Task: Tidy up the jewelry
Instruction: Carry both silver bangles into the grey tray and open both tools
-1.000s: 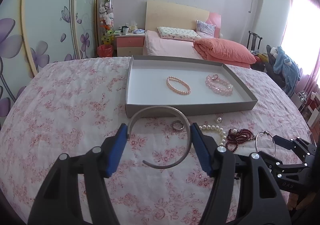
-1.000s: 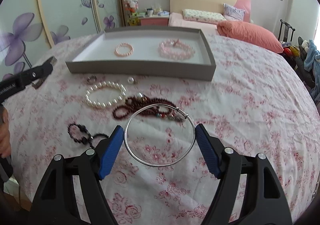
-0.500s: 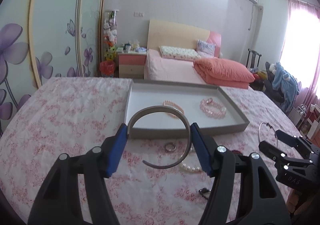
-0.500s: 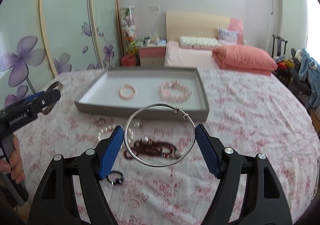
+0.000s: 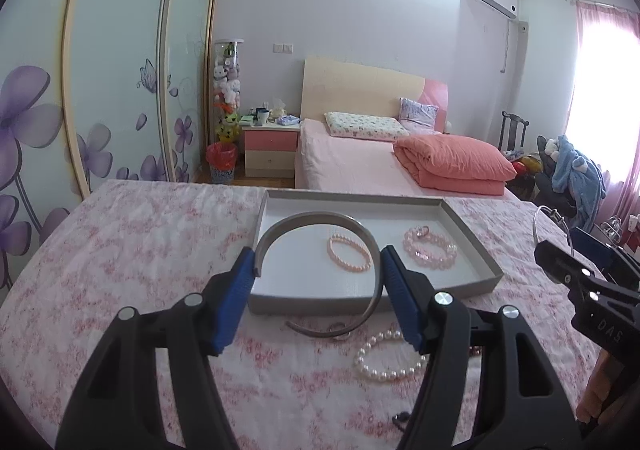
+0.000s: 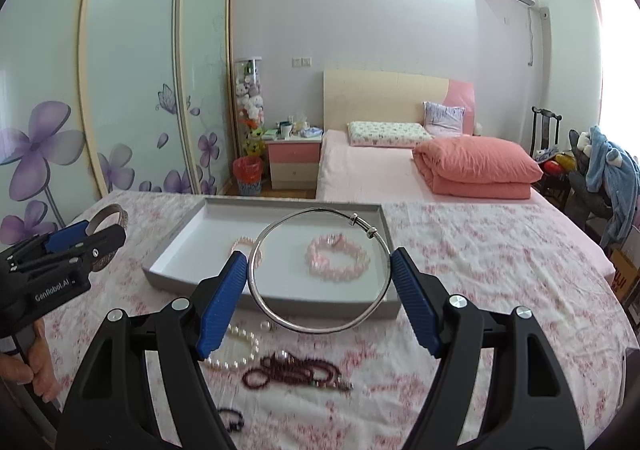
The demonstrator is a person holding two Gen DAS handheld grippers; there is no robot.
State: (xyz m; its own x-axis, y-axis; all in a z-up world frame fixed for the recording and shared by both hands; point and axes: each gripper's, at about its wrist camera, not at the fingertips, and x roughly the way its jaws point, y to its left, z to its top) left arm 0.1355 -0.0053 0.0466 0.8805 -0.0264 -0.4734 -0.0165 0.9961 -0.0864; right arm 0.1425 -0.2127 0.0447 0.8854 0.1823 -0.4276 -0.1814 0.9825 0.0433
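My left gripper is shut on an open grey cuff bangle and holds it in the air in front of the grey tray. My right gripper is shut on a thin silver bangle, also lifted before the tray. A small pink bead bracelet and a larger pale pink one lie in the tray. On the flowered cloth lie a white pearl bracelet, a dark red bead strand and a silver ring.
A small black bead bracelet lies near the front edge of the cloth. Behind the table stand a bed with an orange quilt, a nightstand and a chair with blue clothing. Sliding wardrobe doors fill the left.
Both grippers have risen from the cloth with their bangles and moved towards the tray. The loose jewelry on the cloth has stayed put.
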